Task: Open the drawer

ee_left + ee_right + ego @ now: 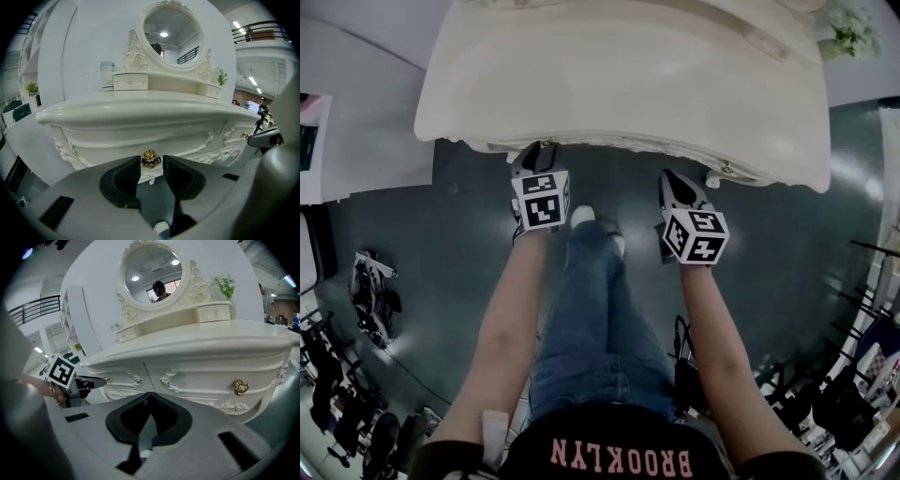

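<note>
A cream dressing table carries carved drawers along its front, each with a gold knob. In the left gripper view the left drawer's knob sits just beyond the tips, in line with the gap, untouched by the dark pads. My left gripper is open; in the head view it reaches up under the table's front edge. My right gripper is shut and empty, and it hangs a little short of the table. The right drawer's knob lies off to its right.
An oval mirror, two small top drawers, a cup and a plant stand on the table top. The person's legs are between the grippers. Black gear lies on the dark floor at left and right.
</note>
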The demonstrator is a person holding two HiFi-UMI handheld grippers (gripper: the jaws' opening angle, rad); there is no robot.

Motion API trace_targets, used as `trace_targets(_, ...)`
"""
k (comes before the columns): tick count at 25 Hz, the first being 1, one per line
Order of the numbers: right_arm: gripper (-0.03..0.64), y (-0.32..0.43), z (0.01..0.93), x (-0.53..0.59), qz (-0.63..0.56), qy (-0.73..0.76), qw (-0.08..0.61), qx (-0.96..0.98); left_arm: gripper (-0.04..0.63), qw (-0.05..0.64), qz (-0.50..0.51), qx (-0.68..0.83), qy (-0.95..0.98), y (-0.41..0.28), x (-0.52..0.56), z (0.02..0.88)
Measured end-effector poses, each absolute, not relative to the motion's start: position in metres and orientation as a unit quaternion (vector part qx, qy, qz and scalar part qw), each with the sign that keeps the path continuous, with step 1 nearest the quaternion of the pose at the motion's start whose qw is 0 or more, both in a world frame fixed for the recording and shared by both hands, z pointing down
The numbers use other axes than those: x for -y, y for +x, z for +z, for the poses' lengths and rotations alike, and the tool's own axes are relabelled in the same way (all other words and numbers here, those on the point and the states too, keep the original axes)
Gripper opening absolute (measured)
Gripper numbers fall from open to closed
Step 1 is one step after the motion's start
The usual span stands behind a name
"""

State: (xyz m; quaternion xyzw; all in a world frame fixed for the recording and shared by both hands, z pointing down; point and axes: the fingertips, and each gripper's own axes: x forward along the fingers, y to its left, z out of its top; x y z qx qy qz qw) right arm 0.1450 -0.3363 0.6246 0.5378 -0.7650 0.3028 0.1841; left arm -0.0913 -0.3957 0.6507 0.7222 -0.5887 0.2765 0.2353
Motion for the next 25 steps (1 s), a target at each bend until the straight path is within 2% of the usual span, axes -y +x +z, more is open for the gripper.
trace_targets(8, -0.009, 0.149, 0.630, 0.340, 0.312, 0.542, 0.182, 0.759, 0.118, 0.228, 0.287, 0.590, 0.720, -0.093, 0.403, 0.658)
trace_targets(25, -0.009, 0.161, 0.641, 0.305, 0.327, 0.539, 0.176, 0.756, 0.115, 0.246, 0.285, 0.587, 0.717, -0.095, 0.371, 0.655)
